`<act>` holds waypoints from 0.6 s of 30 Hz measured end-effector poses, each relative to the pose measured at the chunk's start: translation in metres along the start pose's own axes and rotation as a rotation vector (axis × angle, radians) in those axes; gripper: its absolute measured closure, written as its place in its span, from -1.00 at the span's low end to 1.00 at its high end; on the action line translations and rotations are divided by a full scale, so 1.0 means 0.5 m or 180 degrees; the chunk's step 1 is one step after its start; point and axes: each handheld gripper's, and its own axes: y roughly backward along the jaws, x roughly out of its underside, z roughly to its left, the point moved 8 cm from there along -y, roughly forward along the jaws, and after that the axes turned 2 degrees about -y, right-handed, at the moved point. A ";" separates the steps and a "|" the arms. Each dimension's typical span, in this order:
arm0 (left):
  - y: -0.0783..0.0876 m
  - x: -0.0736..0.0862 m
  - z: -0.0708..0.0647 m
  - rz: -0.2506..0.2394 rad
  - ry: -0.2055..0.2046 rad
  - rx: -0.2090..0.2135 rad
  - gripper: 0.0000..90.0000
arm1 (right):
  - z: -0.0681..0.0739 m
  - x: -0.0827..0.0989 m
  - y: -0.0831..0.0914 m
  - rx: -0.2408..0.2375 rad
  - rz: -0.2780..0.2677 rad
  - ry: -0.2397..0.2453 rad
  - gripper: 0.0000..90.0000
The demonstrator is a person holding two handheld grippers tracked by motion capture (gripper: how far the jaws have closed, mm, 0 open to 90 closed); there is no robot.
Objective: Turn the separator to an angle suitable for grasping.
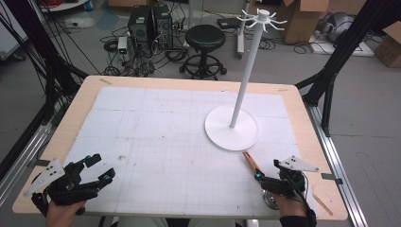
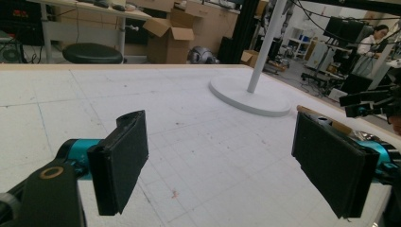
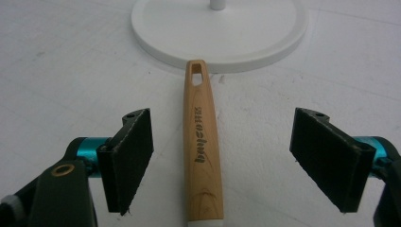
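Note:
A utensil with a wooden handle [image 3: 202, 142] lies on the white gridded mat [image 1: 156, 142], and its slotted end almost touches the round base [image 3: 217, 33] of a white stand. The wooden handle [image 1: 251, 162] points toward the stand's base [image 1: 231, 127]. My right gripper [image 3: 222, 158] is open, one jaw on each side of the handle and neither touching it. The utensil's head is hidden under that gripper [image 1: 265, 171]. My left gripper [image 1: 101, 168] is open and holds nothing at the near left corner. In its own view, the left gripper [image 2: 227, 165] faces the stand.
The stand's thin pole [image 1: 246, 71] rises to a crown of hooks [image 1: 263, 19] above the table's right half. The table's wooden rim [image 1: 75, 109] frames the mat. A black stool [image 1: 204, 40], computers and cardboard boxes stand on the floor behind.

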 end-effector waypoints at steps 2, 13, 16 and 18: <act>-0.001 0.001 -0.001 0.0007 -0.0002 0.0010 -0.56 | 0.001 0.007 -0.008 -0.0013 0.0068 0.0019 -0.49; -0.002 0.002 0.000 0.0019 0.0002 0.0009 -0.56 | 0.005 0.024 -0.031 -0.0071 0.0288 0.0078 -0.33; -0.002 0.002 -0.001 0.0020 0.0002 0.0009 -0.56 | 0.008 0.030 -0.040 -0.0071 0.0386 0.0092 -0.25; -0.002 0.002 -0.001 0.0018 -0.0001 0.0008 -0.56 | 0.007 0.028 -0.038 -0.0071 0.0366 0.0067 -0.25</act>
